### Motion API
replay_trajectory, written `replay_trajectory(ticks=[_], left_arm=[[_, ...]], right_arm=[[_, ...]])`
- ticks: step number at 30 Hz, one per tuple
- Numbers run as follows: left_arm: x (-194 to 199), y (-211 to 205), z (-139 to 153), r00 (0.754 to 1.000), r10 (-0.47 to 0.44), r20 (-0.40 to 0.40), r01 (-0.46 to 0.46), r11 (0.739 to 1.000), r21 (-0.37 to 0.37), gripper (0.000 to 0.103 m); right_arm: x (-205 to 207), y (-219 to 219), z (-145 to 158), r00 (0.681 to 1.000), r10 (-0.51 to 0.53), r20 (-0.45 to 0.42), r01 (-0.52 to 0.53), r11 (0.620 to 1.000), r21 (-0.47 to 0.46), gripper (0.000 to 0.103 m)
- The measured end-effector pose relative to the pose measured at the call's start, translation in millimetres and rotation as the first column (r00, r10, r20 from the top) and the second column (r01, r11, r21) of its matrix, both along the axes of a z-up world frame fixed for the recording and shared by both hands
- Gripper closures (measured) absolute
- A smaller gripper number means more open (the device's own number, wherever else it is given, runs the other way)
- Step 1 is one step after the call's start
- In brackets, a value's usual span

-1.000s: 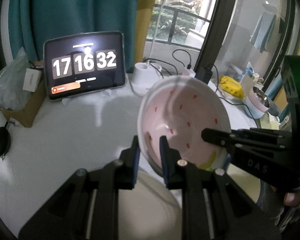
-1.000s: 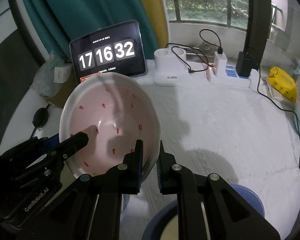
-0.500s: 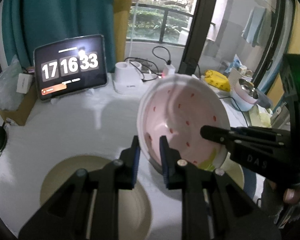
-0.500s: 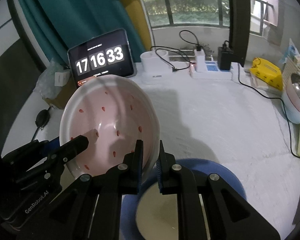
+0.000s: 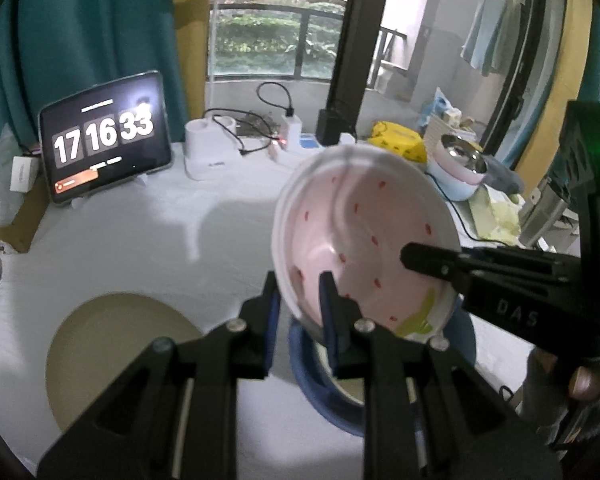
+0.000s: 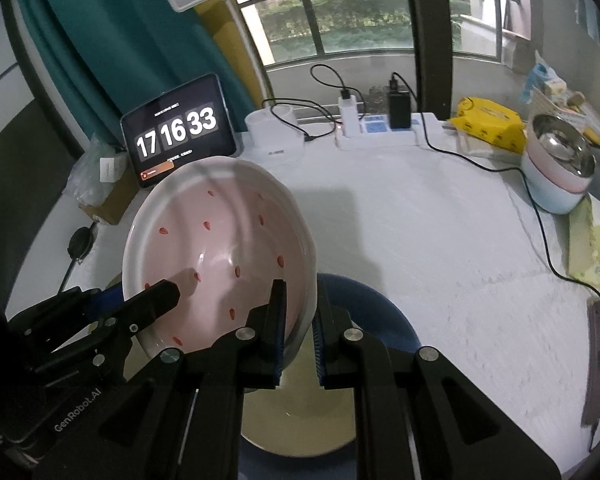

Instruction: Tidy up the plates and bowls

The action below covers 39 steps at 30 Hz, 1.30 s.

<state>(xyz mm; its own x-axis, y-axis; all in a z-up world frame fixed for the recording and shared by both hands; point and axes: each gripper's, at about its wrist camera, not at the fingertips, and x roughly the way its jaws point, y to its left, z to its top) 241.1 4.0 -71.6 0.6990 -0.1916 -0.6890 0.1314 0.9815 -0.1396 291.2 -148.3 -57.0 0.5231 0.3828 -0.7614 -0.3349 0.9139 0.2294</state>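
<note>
A pink bowl with red flecks (image 5: 364, 236) (image 6: 220, 248) hangs tilted above the table, held from two sides. My left gripper (image 5: 300, 300) is shut on its near rim, and my right gripper (image 6: 302, 312) is shut on the opposite rim. Each gripper shows in the other's view as a black arm reaching into the bowl. Below the bowl sits a blue plate (image 5: 320, 384) (image 6: 380, 312) with a cream plate (image 6: 300, 420) on it. A second cream plate (image 5: 112, 360) lies on the white table to the left.
A tablet showing a clock (image 5: 104, 140) (image 6: 176, 136) stands at the back. A white lamp base (image 5: 212, 152), power strip with cables (image 6: 380, 132), yellow pack (image 6: 488, 128) and a pastel pot with metal bowl (image 6: 560, 176) line the far and right edges.
Both grippers have carried the bowl back across the table toward me. The blue plate has come into view under it and the cream plate appears at the left.
</note>
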Motion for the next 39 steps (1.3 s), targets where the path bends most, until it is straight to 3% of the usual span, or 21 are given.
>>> replay_trajectory(ticks=[15, 29, 39], left_arm=[[-13.3, -35.8, -28.7, 0.997, -0.044, -0.071, 0.046, 0.999, 0.019, 0.084], [-18.1, -41.4, -46.5, 0.992, -0.044, -0.122, 0.046, 0.999, 0.016, 0.083], [-17.5, -38.1, -45.4, 0.991, -0.034, -0.126, 0.035, 0.999, 0.001, 0.081]], right_arm=[[-20.4, -35.9, -28.0, 0.998, -0.049, -0.051, 0.048, 0.999, -0.009, 0.089], [-25.4, -38.5, -43.1, 0.994, -0.062, -0.093, 0.057, 0.997, -0.055, 0.089], [-23.9, -42.8, -44.6, 0.993, -0.060, -0.105, 0.057, 0.998, -0.031, 0.088]])
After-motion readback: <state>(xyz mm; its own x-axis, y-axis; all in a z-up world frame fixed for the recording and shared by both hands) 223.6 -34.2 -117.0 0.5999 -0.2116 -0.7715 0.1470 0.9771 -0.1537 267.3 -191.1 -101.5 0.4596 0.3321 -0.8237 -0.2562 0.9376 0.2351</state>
